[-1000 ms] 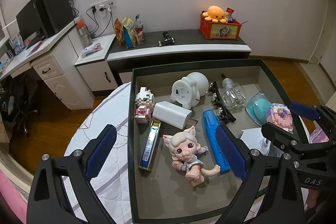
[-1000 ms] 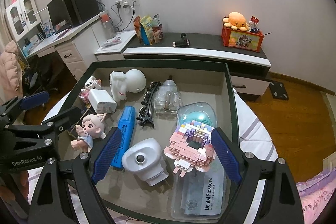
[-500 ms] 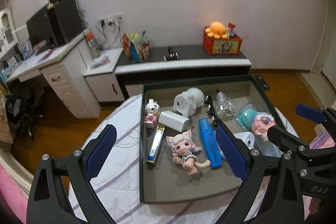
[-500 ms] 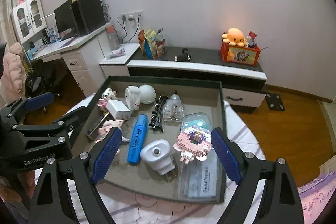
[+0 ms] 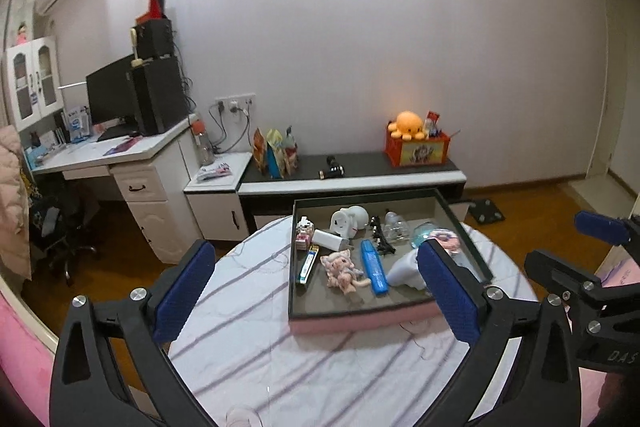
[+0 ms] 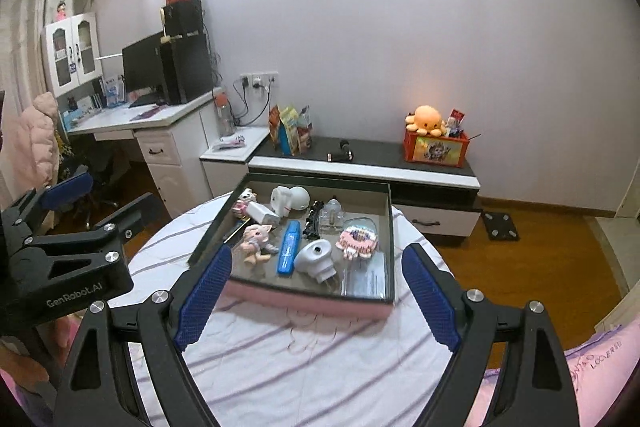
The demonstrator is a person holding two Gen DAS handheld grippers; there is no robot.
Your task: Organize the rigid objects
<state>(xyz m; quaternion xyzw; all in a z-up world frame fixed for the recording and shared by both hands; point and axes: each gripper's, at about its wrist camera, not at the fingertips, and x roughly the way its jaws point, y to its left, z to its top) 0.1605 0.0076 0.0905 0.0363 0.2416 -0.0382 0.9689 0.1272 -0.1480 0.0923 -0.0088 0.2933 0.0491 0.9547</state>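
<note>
A dark-rimmed tray (image 5: 360,310) with pink sides stands on a round table and holds several small items. Among them are a pale doll (image 5: 342,269), a blue marker (image 5: 374,267), a white plug (image 5: 330,239) and a pink block figure (image 6: 358,239). A grey-white device (image 6: 316,259) lies at its near edge. My left gripper (image 5: 314,255) hovers well back from the tray, its jaws opening with nothing between them. My right gripper (image 6: 317,255) hangs beside it, open and empty, also short of the tray.
The table wears a white cloth with purple stripes (image 5: 320,355). Behind it runs a low cabinet (image 5: 352,179) with an orange box and octopus plush (image 5: 416,143). A white desk (image 5: 120,155) with a monitor stands at the left. Wooden floor surrounds the table.
Both grippers have drawn back and upward from right over the tray. The whole tray and the cloth in front of it now show. The left jaws stand slightly wider.
</note>
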